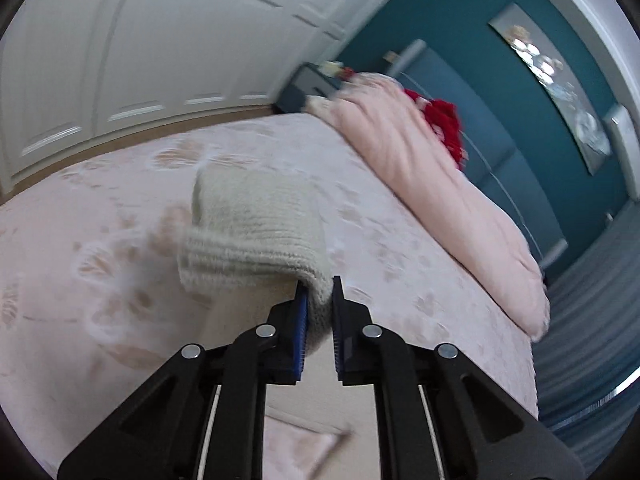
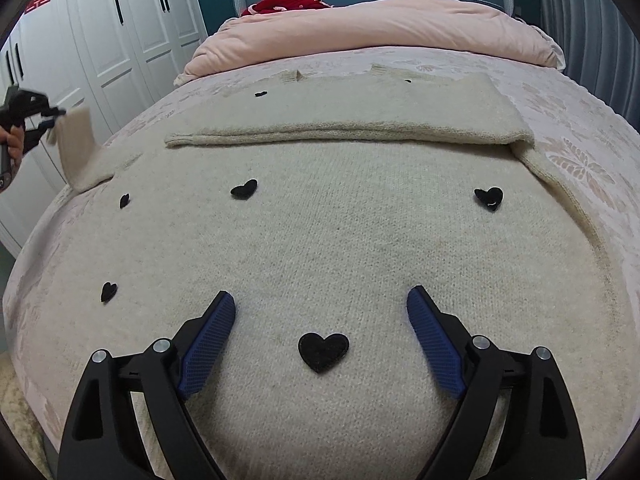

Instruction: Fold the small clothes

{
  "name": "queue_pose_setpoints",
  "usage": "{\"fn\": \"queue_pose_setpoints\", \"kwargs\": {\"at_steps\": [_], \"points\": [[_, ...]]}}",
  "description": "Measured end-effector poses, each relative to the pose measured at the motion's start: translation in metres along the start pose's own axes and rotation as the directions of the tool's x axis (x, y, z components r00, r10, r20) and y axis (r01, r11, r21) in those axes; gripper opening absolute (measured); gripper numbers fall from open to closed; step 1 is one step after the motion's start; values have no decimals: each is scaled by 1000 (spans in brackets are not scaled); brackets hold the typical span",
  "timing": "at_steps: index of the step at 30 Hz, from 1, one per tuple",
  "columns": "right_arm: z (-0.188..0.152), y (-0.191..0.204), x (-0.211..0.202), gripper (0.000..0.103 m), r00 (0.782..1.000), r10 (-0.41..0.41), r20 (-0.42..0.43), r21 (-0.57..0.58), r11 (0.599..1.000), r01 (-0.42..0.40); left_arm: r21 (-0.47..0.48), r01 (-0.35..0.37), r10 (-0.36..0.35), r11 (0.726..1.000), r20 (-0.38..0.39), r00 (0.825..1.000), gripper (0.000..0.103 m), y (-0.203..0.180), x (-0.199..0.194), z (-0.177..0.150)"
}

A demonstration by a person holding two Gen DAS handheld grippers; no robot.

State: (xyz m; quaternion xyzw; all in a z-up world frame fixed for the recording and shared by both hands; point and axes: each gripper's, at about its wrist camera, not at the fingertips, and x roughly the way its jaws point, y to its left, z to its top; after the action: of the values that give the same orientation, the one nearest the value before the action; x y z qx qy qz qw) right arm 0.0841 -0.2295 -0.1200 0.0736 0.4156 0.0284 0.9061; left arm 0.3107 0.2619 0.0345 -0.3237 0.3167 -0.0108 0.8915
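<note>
The cream sweater (image 2: 320, 240) lies flat on the patterned bedspread (image 2: 580, 120), its black heart patches (image 2: 323, 351) facing up. One sleeve (image 2: 340, 120) is already folded across the chest, so the body reads as a tidy block; the other sleeve's ribbed cuff (image 1: 256, 236) is up off the bed, which suggests you are carrying it over to match the first.

Your left gripper (image 1: 319, 304) has its fingers clamped on that cuff, the knit pinched between the blue pads (image 1: 303, 320). In the right wrist view it shows raised at the far left, off the bed's edge, the sleeve trailing down to the shoulder.

Your right gripper (image 2: 320, 312) hangs tilted down over the lower body of the sweater, fingers spread wide and holding nothing, a heart patch between them. It looks placed to pin the fabric while the sleeve crosses.
</note>
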Motion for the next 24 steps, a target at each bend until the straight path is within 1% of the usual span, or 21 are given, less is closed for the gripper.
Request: {"fn": "queue_pose_setpoints", "kwargs": {"at_steps": [1, 2, 3, 4, 5, 6, 7, 8, 9, 10, 12, 14, 15, 16, 17, 18, 19, 21, 22, 23, 24], "points": [[-1, 0, 0, 86, 1000, 5, 1, 6, 1000, -5, 48, 58, -57, 997, -23, 998, 10, -30, 1, -14], [-1, 0, -1, 86, 1000, 10, 2, 10, 1000, -10, 92, 116, -111, 989, -54, 992, 10, -61, 3, -32], [-1, 0, -1, 86, 1000, 16, 4, 14, 1000, -16, 123, 165, -154, 979, -97, 983, 10, -87, 8, -51], [-1, -1, -2, 86, 1000, 21, 6, 18, 1000, -22, 139, 208, -187, 968, -151, 971, 11, -111, 15, -74], [-1, -1, -2, 86, 1000, 28, 8, 23, 999, -28, 142, 235, -204, 961, -204, 957, 15, -130, 25, -99], [-1, -3, -2, 86, 999, 36, 10, 29, 999, -36, 152, 248, -205, 957, -256, 945, 18, -145, 35, -127], [0, -4, -3, 86, 999, 45, 11, 35, 998, -45, 172, 237, -179, 956, -296, 938, 24, -154, 44, -154], [0, -5, -3, 86, 999, 53, 12, 42, 998, -54, 190, 214, -144, 958, -326, 934, 42, -160, 52, -182], [0, -6, -3, 87, 998, 62, 13, 48, 997, -63, 200, 191, -115, 961, -340, 933, 53, -158, 54, -205], [0, -7, -4, 87, 997, 72, 15, 53, 996, -73, 194, 175, -98, 965, -349, 932, 55, -153, 55, -226], [1, -12, -6, 87, 995, 98, 20, 71, 993, -99, 155, 156, -88, 976, -375, 923, 56, -128, 49, -257], [6, -16, -8, 87, 993, 114, 7, 101, 988, -114, 122, 104, -49, 987, -390, 920, 56, -101, 40, -274], [12, -17, -10, 87, 993, 115, -7, 122, 986, -113, 115, 86, -36, 990, -385, 922, 57, -89, 34, -279], [21, -19, -12, 87, 991, 131, -6, 162, 978, -129, 116, 66, -19, 991, -371, 929, 57, -75, 27, -281], [32, -22, -12, 87, 986, 165, 1, 215, 963, -162, 118, 66, -20, 991, -349, 937, 57, -63, 19, -282], [44, -26, -9, 87, 980, 199, 9, 269, 944, -194, 117, 83, -40, 990, -333, 942, 56, -53, 13, -283], [56, -28, -4, 87, 975, 220, 10, 316, 925, -212, 117, 113, -69, 987, -328, 942, 56, -46, 9, -283], [79, -32, 12, 87, 967, 256, 10, 390, 889, -240, 128, 151, -104, 980, -319, 942, 56, -40, 5, -284], [89, -32, 22, 86, 964, 267, 11, 415, 875, -247, 142, 162, -111, 977, -315, 943, 56, -39, 4, -285], [97, -32, 33, 85, 966, 258, -2, 429, 873, -233, 156, 164, -109, 974, -311, 944, 56, -39, 4, -287], [102, -31, 42, 81, 968, 249, -17, 440, 872, -217, 169, 163, -106, 972, -304, 947, 56, -39, 4, -289]]}}
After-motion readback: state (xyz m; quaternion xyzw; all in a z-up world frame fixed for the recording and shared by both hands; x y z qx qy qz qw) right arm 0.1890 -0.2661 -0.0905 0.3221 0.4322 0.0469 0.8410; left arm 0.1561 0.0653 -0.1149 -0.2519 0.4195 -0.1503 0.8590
